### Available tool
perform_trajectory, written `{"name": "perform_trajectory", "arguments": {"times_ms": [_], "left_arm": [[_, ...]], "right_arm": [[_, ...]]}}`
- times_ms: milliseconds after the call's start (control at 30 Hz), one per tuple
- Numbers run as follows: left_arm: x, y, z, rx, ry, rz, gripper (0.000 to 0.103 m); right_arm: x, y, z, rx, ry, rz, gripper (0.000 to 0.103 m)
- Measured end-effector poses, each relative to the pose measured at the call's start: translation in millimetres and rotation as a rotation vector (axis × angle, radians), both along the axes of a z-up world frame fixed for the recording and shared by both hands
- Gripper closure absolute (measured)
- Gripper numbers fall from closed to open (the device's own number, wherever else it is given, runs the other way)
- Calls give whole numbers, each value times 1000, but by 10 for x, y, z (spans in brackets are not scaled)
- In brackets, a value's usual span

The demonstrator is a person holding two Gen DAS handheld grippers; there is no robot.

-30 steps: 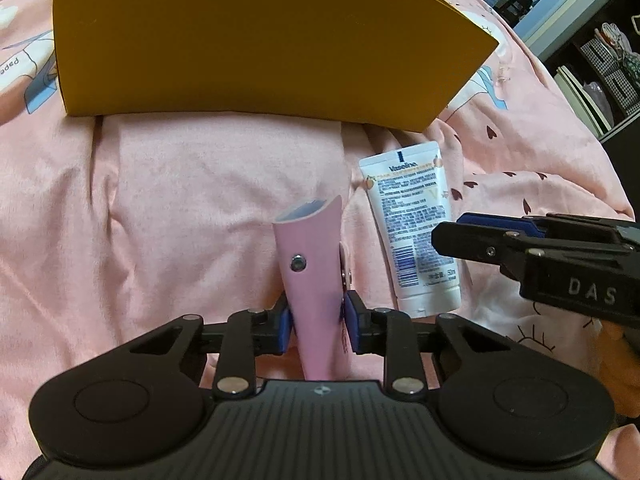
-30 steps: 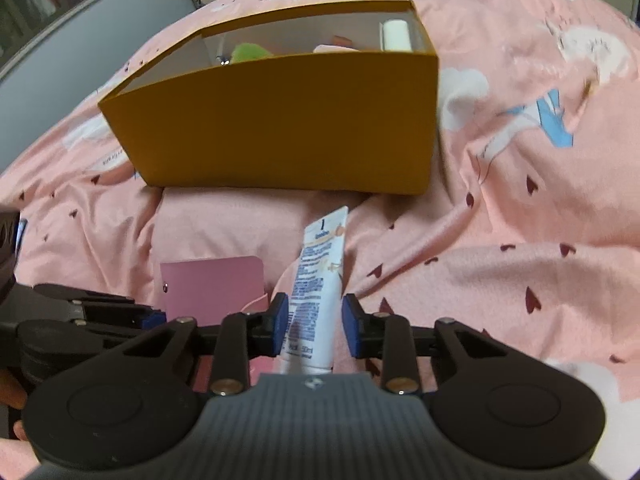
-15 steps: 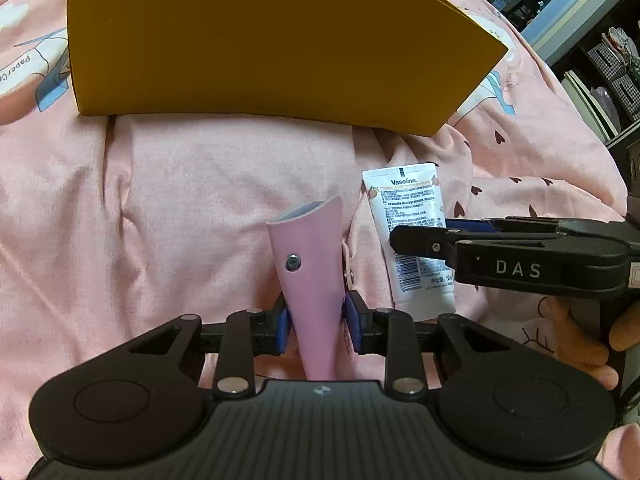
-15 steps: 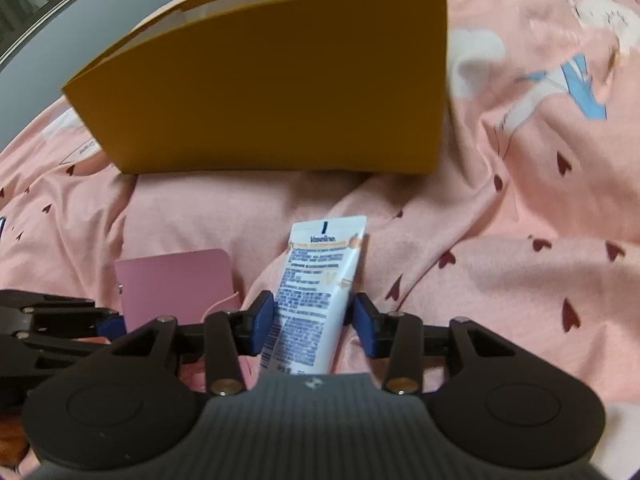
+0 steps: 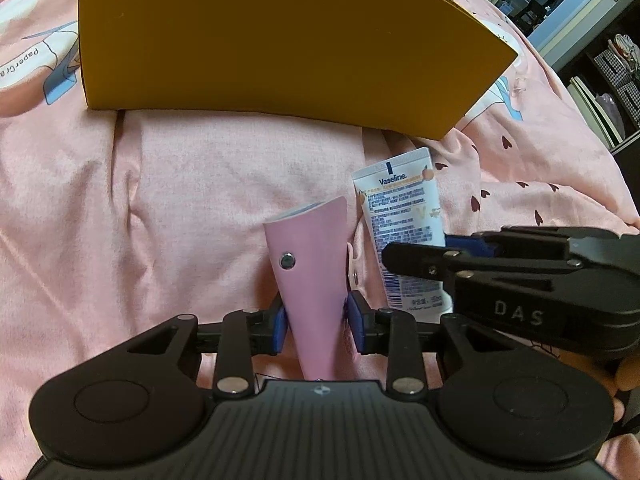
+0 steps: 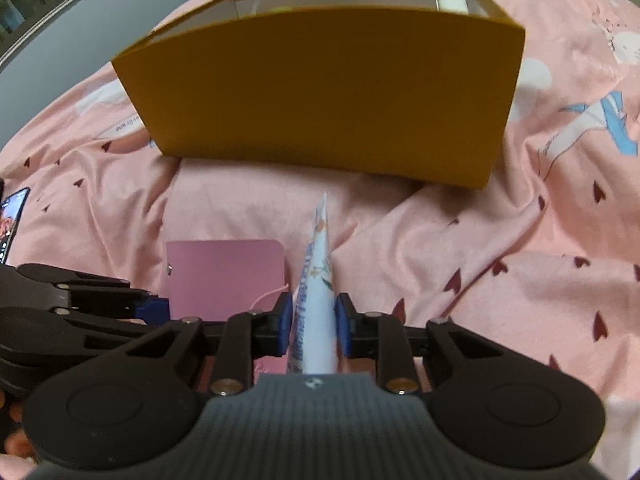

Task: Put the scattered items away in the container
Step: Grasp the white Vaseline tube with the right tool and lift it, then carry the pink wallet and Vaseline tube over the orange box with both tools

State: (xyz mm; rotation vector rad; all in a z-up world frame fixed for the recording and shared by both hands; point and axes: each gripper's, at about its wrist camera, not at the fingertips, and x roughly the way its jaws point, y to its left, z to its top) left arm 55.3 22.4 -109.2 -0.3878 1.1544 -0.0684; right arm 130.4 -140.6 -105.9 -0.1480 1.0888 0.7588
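My left gripper [image 5: 316,322] is shut on a pink snap pouch [image 5: 310,264], held upright above the pink bedsheet. My right gripper [image 6: 312,326] is shut on a white Vaseline tube [image 6: 316,280], seen edge-on between its blue pads. In the left wrist view the tube [image 5: 404,220] shows its label, with the right gripper [image 5: 472,256] around its lower end. In the right wrist view the pouch [image 6: 226,276] is at the left, with the left gripper [image 6: 156,306] on it. The yellow box [image 6: 320,92] stands just ahead; it also shows in the left wrist view [image 5: 260,40].
The box holds a white item [image 6: 452,2] at its back right corner and something green. A phone [image 6: 10,220] lies on the sheet at the far left. A dark shelf unit [image 5: 612,80] stands beyond the bed on the right.
My right gripper has closed on the Vaseline tube and tilted it up on edge. The left gripper still holds the pink pouch, a little nearer the box.
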Motion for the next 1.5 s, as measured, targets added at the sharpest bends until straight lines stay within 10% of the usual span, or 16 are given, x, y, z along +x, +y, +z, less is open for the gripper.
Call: {"name": "perform_trajectory", "arguments": {"times_ms": [1500], "left_arm": [[66,385,1075,-63,-274,25,83]], "right_arm": [[32,-135,1047,217,-152,33,81]]}}
